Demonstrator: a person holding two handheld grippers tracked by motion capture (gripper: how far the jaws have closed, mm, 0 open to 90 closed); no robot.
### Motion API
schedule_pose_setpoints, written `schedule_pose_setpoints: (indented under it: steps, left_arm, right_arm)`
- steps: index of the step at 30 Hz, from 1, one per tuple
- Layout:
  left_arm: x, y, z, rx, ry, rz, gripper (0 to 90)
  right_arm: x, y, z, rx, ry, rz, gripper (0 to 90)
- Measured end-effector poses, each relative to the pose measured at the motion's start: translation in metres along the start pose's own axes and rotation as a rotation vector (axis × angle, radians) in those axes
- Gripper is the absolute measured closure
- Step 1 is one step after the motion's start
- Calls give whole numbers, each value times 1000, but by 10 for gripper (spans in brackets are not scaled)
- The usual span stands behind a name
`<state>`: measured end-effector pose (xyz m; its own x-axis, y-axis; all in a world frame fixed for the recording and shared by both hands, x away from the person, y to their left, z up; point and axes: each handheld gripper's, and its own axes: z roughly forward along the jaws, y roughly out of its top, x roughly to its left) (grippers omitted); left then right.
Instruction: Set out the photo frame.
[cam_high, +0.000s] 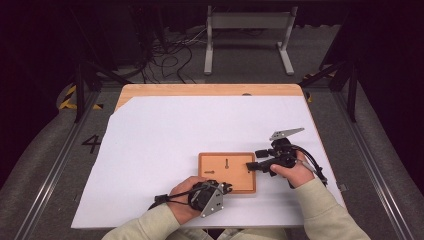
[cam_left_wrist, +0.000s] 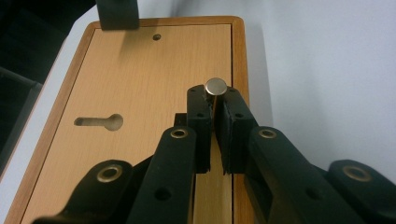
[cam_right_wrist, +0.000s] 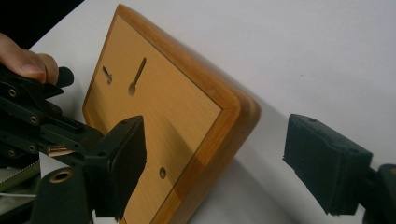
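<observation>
Both forearms wear pale cream sleeves (cam_high: 320, 202). The left gripper (cam_left_wrist: 213, 112) is black, its linkage arms pinned with brass-ringed rivets and its fingertips (cam_left_wrist: 198, 105) blocky, with small screw holes; a grey three-cornered plate rides on it. The right gripper (cam_right_wrist: 215, 158) carries thick, matte black pads (cam_right_wrist: 327, 163) and trails a black cable.

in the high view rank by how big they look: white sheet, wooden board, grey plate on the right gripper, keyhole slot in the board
1. white sheet
2. wooden board
3. grey plate on the right gripper
4. keyhole slot, a thin dark mark

The plate rides above the table, nearer the camera, so it looks somewhat larger than it is; the order holds.
</observation>
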<state>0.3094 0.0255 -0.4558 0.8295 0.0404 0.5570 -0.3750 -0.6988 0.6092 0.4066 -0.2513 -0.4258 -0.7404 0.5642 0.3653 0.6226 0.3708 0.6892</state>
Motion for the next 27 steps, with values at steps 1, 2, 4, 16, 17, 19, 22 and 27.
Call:
schedule_pose_setpoints:
  steps: [1,2,4,16,17,19,22,27]
  left_arm:
    - [0,0,0,-3,0,-3,841]
    - [0,0,0,-3,1,-3,841]
    - [0,0,0,-3,0,-3,841]
    - [-1,0,0,-2,4,-2,840]
    - [-1,0,0,-3,4,-2,840]
    - [-1,0,0,-10,-2,-13,840]
    - [0,-1,0,-17,-14,-31,839]
    - [2,-3,-5,-27,-72,-95,760]
  right_arm:
    - [0,1,4,13,9,-6,217]
    - [1,1,7,23,16,-8,216]
    - [2,2,12,33,21,-11,216]
    - [-1,3,34,64,134,30,315]
    - [0,3,34,64,152,30,353]
    - [-1,3,33,62,161,38,372]
    - [-4,3,32,50,194,51,410]
    - [-5,3,29,41,220,57,453]
